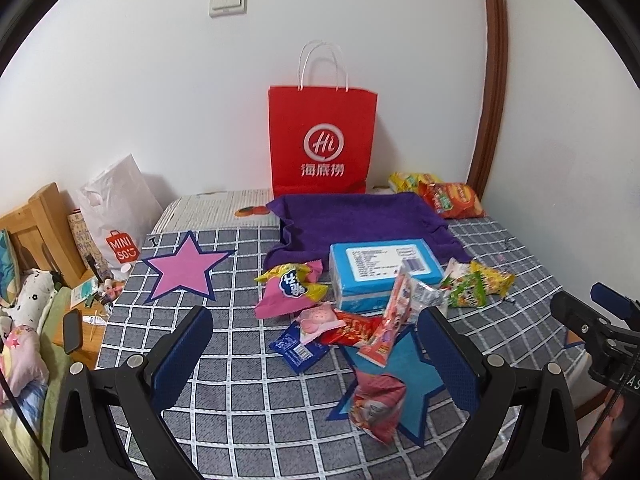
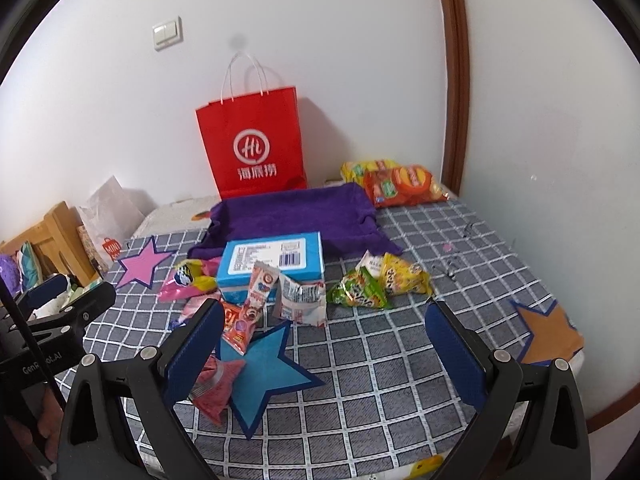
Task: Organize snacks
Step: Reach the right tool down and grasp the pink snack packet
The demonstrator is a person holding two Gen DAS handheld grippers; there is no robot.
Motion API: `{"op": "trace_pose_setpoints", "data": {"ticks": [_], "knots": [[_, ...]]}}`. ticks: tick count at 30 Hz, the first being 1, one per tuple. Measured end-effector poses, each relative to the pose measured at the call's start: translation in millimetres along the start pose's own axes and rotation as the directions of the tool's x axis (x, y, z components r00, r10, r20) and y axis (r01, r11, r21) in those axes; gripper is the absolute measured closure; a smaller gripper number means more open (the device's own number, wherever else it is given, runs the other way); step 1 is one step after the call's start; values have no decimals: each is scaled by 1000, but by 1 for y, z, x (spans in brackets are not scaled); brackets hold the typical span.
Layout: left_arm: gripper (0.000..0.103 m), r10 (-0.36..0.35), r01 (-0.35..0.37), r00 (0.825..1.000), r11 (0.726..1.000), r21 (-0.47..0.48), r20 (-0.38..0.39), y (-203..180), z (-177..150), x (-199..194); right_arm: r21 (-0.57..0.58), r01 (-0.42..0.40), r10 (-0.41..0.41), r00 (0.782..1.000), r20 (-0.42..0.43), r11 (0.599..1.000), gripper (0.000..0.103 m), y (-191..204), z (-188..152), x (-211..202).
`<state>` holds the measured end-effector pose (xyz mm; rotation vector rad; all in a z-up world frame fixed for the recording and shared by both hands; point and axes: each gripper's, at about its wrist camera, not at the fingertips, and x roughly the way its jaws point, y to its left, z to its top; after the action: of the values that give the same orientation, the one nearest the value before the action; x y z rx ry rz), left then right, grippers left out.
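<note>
Left wrist view: the left gripper (image 1: 316, 354) hovers with jaws spread and empty over the snack packets (image 1: 320, 312), heaped mid-bed around the blue box (image 1: 384, 272), presumably awaiting sorting

Right wrist view: the right gripper (image 2: 324, 344), jaws also spread, faces the blue star (image 2: 268, 368), likely a sorting spot

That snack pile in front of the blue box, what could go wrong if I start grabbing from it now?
Both hand-held grippers, left and right, are open and empty.

1. The packets overlap: the tall pink packet leans on the blue box, so pulling a neighbour may topple it.
2. The pink packet lies partly on the blue star, so a low grasp could pinch or drag the star.
3. The crinkly green and yellow packets may slip between the fingers.
</note>
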<state>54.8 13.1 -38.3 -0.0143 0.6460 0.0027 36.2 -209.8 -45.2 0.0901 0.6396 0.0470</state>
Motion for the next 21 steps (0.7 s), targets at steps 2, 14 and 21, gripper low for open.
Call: {"op": "trace_pose_setpoints", "data": {"ticks": [2, 14, 21], "knots": [[0, 7, -7, 1000, 1000, 1, -16, 5, -2, 11, 0, -6, 6, 1000, -13, 1000, 3, -1, -1, 9], [0, 88, -93, 990, 995, -43, -106, 48, -14, 69, -47, -141, 131, 978, -160, 989, 4, 42, -36, 70], [0, 94, -106, 986, 990, -89, -137, 77, -22, 85, -1, -216, 207, 936, -284, 976, 7, 70, -59, 108]]}}
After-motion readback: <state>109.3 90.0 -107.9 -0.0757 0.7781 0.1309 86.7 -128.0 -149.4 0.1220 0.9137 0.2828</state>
